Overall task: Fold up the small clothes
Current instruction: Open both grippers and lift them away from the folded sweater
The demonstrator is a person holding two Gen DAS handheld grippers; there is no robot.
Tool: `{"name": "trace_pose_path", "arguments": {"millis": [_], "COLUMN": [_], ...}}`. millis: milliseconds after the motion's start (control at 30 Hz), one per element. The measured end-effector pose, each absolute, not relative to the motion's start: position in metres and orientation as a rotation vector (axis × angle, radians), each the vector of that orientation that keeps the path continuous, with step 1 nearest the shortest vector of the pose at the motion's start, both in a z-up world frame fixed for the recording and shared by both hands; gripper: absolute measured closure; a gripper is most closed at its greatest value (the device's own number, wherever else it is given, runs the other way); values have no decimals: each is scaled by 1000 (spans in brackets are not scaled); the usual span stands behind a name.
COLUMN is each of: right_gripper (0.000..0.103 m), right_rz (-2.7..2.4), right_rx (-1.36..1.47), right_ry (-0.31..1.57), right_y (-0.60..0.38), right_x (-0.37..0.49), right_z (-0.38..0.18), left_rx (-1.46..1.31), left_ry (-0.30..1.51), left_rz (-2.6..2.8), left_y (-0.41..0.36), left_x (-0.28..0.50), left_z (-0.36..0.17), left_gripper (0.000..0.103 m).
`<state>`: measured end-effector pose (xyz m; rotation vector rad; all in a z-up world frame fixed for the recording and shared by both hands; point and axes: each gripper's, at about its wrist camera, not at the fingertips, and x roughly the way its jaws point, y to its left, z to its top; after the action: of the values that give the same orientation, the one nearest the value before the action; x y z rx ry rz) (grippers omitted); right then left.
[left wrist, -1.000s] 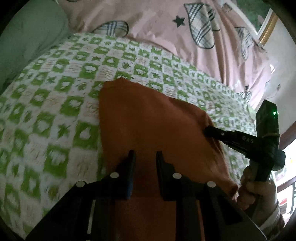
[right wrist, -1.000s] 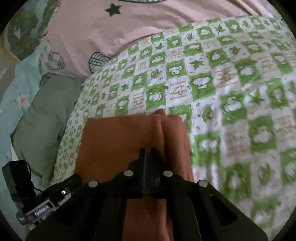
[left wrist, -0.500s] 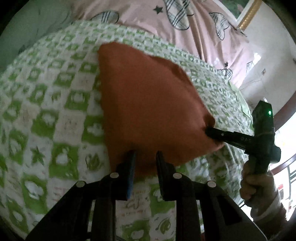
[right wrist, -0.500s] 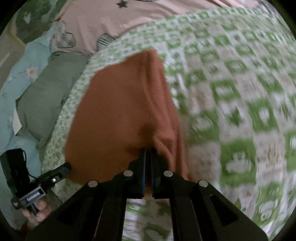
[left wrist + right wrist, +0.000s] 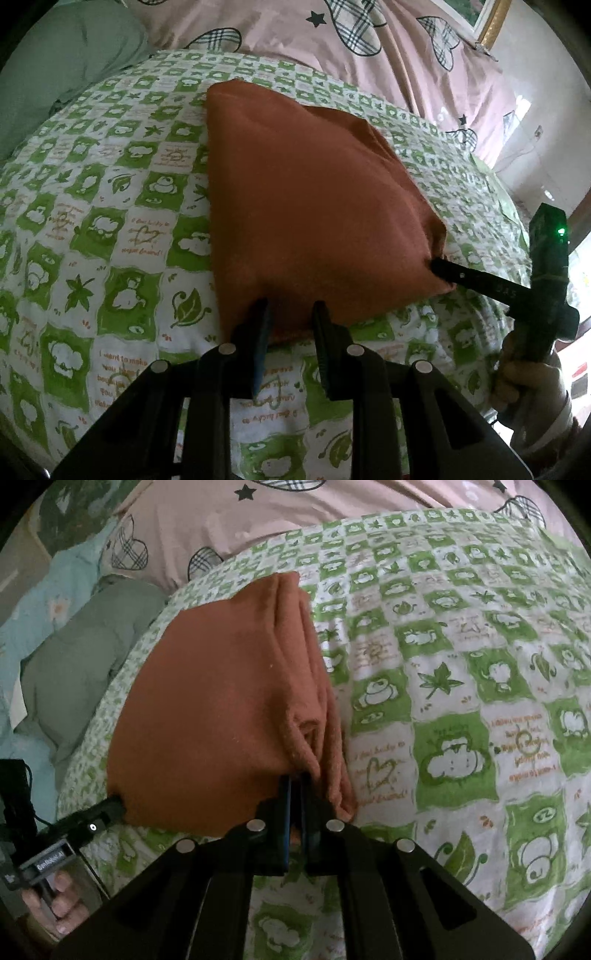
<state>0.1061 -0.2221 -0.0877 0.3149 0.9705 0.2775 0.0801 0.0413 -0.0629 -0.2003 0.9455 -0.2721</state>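
Folded orange garment (image 5: pixel 310 206) on green-checked bedspread (image 5: pixel 110 206); pink quilt (image 5: pixel 332 40) behind. Right gripper (image 5: pixel 294 782) pinching garment's near corner; left gripper (image 5: pixel 290 314) parted, straddling near edge.

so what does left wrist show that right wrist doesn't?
Left wrist only: the left gripper open, its fingers astride the cloth's near edge, a gold picture frame top right.

Right wrist only: the right gripper shut on the cloth's stacked folds, a floral blue fabric at left.

Both: the orange cloth lying on the green checked sheet, the pink quilt behind, a grey-green pillow, and the opposite gripper at the cloth's other corner.
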Motion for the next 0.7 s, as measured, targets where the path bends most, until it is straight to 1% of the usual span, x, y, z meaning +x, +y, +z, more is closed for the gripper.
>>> {"name": "trace_pose_path", "arguments": {"millis": [233, 333, 367, 400, 433, 467, 500, 533, 567, 600, 633, 700], "right_gripper": [98, 97, 97, 97, 97, 97, 96, 96, 96, 96, 95, 89], "right_rz": [278, 277, 278, 279, 280, 287, 295, 303, 310, 322, 331, 334], "right_rx": [343, 355, 355, 353, 350, 348, 346, 340, 333, 327, 323, 308], "right_ry": [952, 936, 934, 930, 929, 928, 927, 922, 917, 914, 911, 909], "right_y": [-223, -223, -222, -221, -220, -217, -216, -214, -212, -210, -208, -205], "right_x": [98, 90, 87, 83, 81, 77, 75, 71, 68, 65, 63, 57], "right_z": [-85, -82, -81, -80, -79, -76, -75, -72, -70, -68, -66, -64], "left_rx": [-169, -157, -151, -143, -129, -118, -99, -72, -59, -46, -40, -35], "left_ry": [937, 940, 939, 938, 934, 931, 930, 912, 902, 897, 893, 895], "left_rz": [-239, -224, -222, -218, -212, -204, -182, -141, -122, -104, -95, -73], "left_y": [41, 42, 43, 42, 42, 42, 41, 42, 44, 46, 49, 56], "left_x": [73, 68, 65, 62, 58, 55, 52, 47, 44, 41, 39, 34], "left_z": [-60, -56, -54, -53, -50, -49, -47, -44, -42, -40, -38, -37], "left_gripper": [79, 76, 72, 66, 62, 50, 34, 29, 22, 20, 20, 18]}}
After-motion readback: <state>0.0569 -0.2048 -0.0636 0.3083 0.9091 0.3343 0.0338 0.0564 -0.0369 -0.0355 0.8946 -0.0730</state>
